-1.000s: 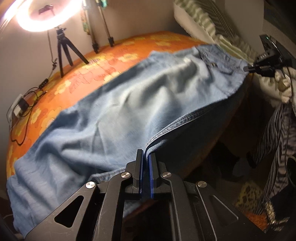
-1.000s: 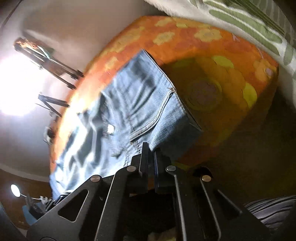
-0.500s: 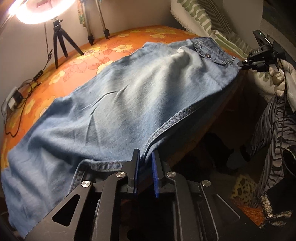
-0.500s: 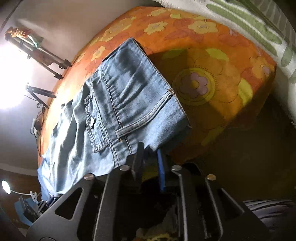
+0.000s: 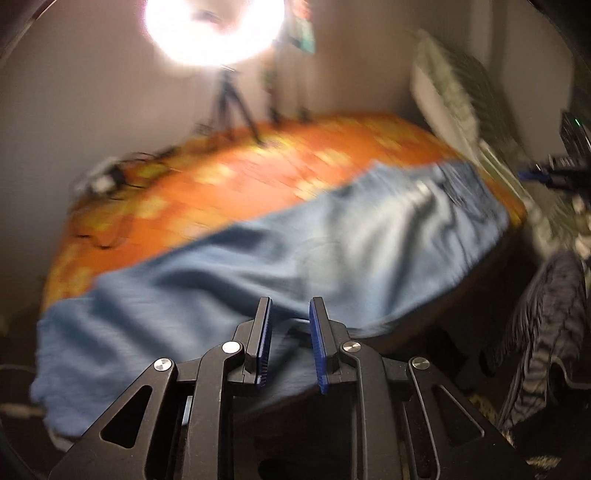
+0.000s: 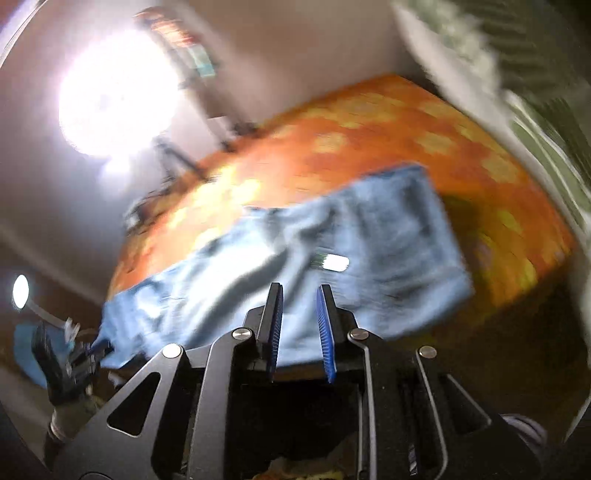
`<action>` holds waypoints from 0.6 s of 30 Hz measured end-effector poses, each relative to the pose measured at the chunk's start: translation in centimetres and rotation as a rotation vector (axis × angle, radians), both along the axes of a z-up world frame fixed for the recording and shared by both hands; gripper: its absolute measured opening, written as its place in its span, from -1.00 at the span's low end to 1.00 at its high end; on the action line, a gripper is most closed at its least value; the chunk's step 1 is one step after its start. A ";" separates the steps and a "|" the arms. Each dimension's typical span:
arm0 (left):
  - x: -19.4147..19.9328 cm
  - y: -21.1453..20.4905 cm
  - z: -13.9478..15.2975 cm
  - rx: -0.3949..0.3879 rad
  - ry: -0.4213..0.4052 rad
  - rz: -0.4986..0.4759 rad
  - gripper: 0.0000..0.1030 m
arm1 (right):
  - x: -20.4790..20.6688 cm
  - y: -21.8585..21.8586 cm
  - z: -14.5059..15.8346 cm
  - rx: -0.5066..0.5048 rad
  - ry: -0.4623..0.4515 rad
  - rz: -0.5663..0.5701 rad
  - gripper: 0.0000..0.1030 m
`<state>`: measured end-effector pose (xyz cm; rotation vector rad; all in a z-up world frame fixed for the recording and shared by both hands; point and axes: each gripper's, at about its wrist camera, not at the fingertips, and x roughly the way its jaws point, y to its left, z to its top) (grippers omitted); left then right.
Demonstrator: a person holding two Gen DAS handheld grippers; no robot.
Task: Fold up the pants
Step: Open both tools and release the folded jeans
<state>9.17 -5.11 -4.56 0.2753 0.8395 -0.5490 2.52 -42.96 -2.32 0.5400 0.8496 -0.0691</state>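
The light blue jeans (image 5: pixel 295 251) lie stretched along the near edge of the bed with the orange flowered cover (image 5: pixel 258 177), legs to the left and waist to the right. My left gripper (image 5: pixel 290 302) hovers above the jeans' near edge. Its jaws are opening and no cloth is between the blue pads. In the right wrist view the waist end of the jeans (image 6: pixel 388 251), with its pocket and small label, rests near the bed's corner (image 6: pixel 517 206). My right gripper (image 6: pixel 301 288) hangs over it, jaws opening, holding nothing. Both views are blurred by motion.
A bright ring light (image 5: pixel 214 33) on a tripod (image 5: pixel 229 107) stands at the bed's far side, with cables and an adapter (image 5: pixel 107 177) to its left. A green striped pillow (image 5: pixel 450 85) lies at the head. Striped clothing (image 5: pixel 546 314) hangs off the right.
Both grippers were shut on the jeans' near edge, then opened and let it go. Both have since risen and drawn back, and the jeans now lie on the bed.
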 end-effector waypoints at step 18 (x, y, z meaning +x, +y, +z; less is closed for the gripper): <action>-4.9 23.7 3.6 -0.145 -0.080 0.604 -0.64 | 12.0 23.8 5.6 -0.190 -0.216 0.659 -0.06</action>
